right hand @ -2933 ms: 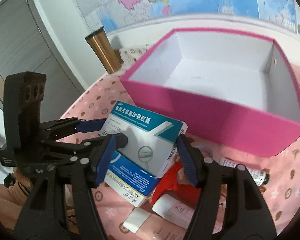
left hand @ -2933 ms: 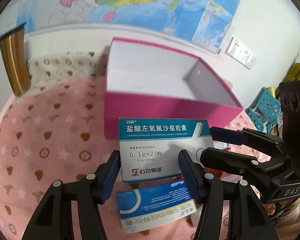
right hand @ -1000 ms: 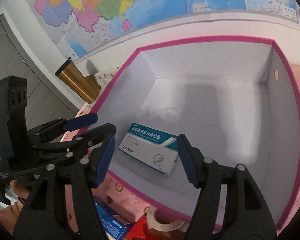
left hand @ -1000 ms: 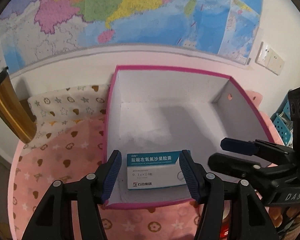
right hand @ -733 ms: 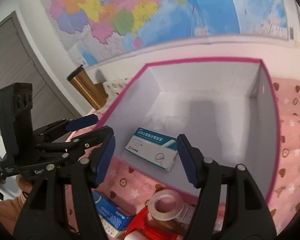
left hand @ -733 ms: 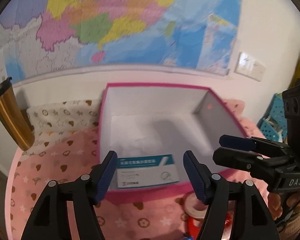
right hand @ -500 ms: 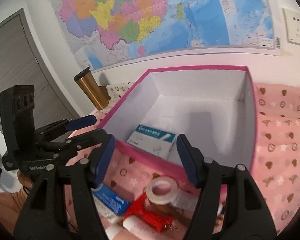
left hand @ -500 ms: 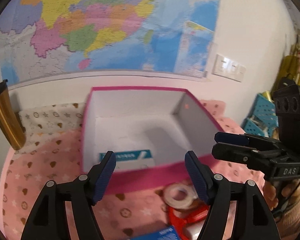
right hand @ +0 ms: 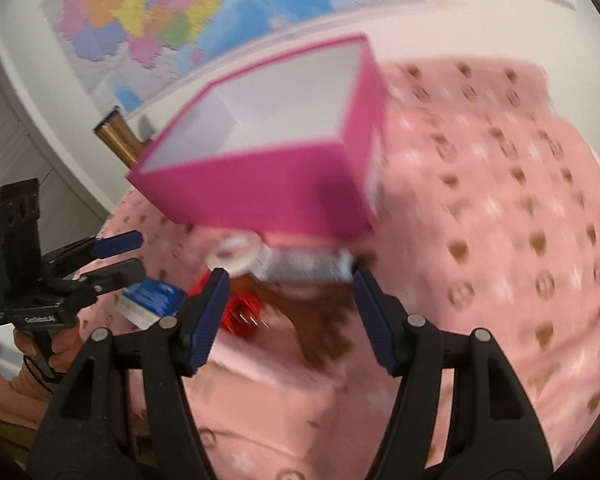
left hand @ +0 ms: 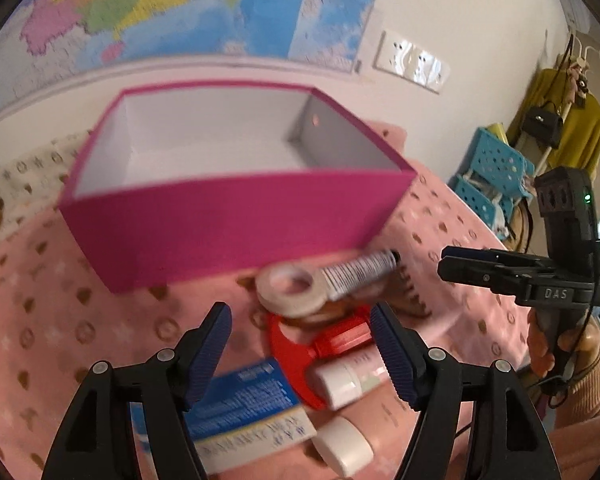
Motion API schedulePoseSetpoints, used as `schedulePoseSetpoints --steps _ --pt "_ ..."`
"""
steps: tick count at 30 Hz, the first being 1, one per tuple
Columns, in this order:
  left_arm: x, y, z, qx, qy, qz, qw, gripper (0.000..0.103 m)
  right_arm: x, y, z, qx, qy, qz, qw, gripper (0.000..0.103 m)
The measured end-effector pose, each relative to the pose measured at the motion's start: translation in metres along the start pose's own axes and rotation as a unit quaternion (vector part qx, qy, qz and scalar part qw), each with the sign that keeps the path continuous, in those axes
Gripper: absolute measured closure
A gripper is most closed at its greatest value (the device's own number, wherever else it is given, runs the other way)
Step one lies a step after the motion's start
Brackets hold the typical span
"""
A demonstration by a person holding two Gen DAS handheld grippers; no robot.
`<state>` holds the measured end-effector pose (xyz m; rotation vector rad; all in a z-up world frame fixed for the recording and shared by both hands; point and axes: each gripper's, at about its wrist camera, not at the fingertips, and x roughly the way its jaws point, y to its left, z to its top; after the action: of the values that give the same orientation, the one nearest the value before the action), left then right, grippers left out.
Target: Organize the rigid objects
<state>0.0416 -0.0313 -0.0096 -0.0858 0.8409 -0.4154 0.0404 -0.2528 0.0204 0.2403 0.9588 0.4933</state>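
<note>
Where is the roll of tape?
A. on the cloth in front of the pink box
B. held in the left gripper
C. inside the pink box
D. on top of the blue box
A: the tape lies on the cloth just before the pink box's front wall.

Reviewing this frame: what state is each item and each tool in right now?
Left tool: open, empty.
Right tool: open, empty.
Pink box: lidless, upright on the cloth.
Tape roll: lying flat outside the box.
Blue medicine carton: closed, lying flat.
White-capped tube: capped, on its side.
</note>
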Motion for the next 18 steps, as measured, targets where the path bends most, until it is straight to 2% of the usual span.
schedulePoseSetpoints --steps 6,18 --pt "0.007 -0.01 -0.02 0.002 0.025 -0.019 0.9995 0.03 -0.001 -0.021 -0.029 0.029 0.023 -0.011 0.999 0.037" --pt "0.012 -0.028 -0.034 0.038 0.052 -0.033 0.9974 0.031 -0.015 -0.02 -0.048 0.017 0.013 0.001 1.0 0.037"
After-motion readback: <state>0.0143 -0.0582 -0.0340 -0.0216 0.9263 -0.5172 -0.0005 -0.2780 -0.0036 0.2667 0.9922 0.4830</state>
